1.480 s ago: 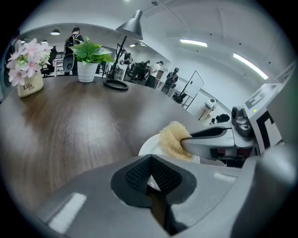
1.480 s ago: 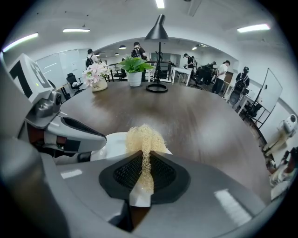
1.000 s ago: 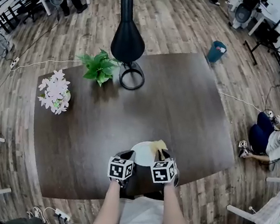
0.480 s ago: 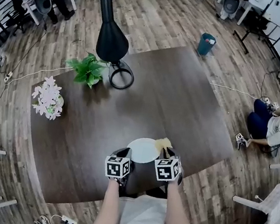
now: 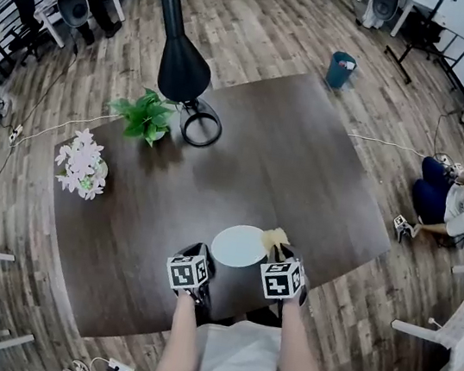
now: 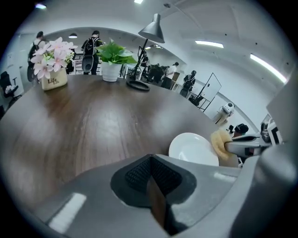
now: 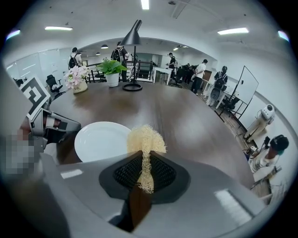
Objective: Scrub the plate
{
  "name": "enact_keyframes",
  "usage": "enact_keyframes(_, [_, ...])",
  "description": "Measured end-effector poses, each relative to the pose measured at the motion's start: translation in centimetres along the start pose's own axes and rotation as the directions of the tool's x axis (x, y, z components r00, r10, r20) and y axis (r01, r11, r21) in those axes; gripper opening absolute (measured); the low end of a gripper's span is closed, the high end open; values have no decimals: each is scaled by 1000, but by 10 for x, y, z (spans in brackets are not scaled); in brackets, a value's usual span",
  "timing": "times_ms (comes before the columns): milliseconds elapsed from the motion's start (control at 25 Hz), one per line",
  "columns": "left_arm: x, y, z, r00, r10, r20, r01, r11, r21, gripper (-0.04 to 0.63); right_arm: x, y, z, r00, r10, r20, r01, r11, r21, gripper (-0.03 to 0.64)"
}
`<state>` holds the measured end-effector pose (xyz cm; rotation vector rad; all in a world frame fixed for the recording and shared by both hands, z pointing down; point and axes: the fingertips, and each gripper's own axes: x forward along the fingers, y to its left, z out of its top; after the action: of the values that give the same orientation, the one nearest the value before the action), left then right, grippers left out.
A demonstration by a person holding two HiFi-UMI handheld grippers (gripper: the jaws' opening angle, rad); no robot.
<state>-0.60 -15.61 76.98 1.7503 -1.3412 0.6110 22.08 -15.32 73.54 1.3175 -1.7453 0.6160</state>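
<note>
The right claw [image 7: 144, 173], pinching a yellow mesh scrubber [image 7: 145, 139], has drifted off the white plate [image 5: 238, 246] to its right rim. The left claw [image 6: 150, 179], pressed together on nothing, sits just left of the plate, which lies on the dark table [image 5: 305, 166].

Yellow sponge [image 5: 274, 238] sits beside the white plate [image 5: 236, 246].

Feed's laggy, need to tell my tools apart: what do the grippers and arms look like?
The left gripper and right gripper match: smooth grey bodies, dark ribbed pads set in a black recess. Each carries a white cube with black square markers. No cables show. The forearms are bare; the top is light-coloured.
</note>
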Motion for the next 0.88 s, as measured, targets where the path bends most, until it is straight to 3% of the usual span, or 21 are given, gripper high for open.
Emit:
enact_keyframes(600, [-1,-38,-10,996,-88,-32,91,990,108,0,10,-1,8,1000,-11,-16,10,999,-53,71])
enact_keyframes(880, [-2,-44,-12,994,-101,-34,104,989,103,0,13,7,9,996,-61,-59,44,965,-257,69])
